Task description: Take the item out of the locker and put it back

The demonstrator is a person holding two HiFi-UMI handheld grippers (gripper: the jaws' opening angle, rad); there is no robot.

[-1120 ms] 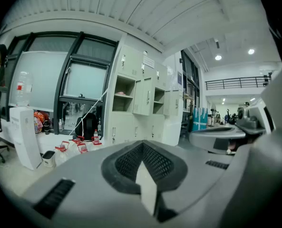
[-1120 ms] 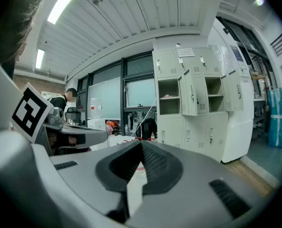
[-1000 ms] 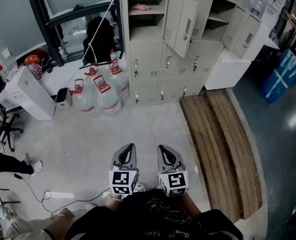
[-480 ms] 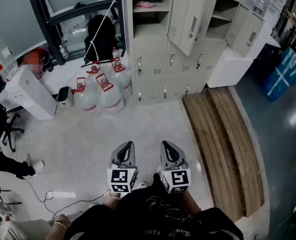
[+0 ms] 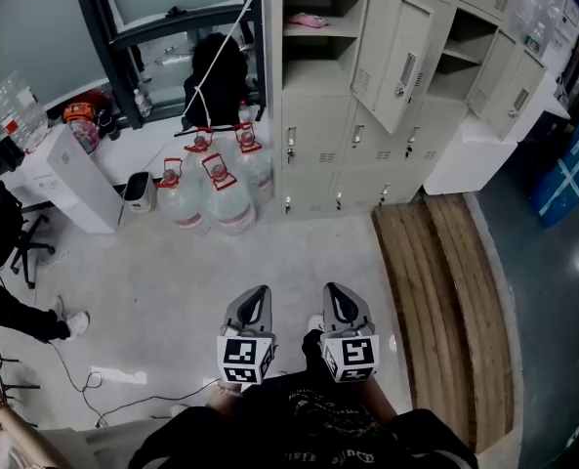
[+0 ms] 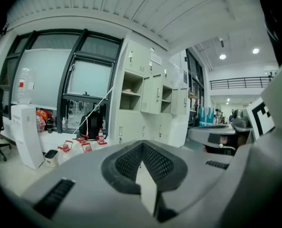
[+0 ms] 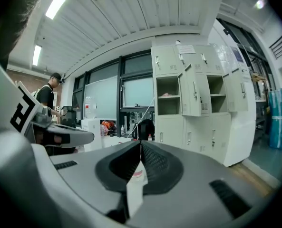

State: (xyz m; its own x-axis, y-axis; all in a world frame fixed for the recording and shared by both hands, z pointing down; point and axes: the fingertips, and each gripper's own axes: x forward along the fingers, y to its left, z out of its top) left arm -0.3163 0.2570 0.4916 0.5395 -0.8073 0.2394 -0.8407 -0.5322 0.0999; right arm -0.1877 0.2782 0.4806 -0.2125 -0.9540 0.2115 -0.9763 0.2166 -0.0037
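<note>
The beige lockers stand ahead across the floor, and a pink item lies on the top shelf of an open compartment. One door beside it hangs open. My left gripper and right gripper are side by side low in the head view, both shut and empty, far short of the lockers. The left gripper view shows its jaws meeting, with the lockers beyond. Past the closed right gripper, the right gripper view shows the pink item on its shelf.
Several large water bottles with red caps stand left of the lockers, with a black bag behind them. Wooden planks lie on the floor at the right. A white unit, a person's leg and a cable are at the left.
Both grippers have moved forward together, still shut. The lockers and bottles have slid right and slightly down in the head view. A person at the lower left has shifted.
</note>
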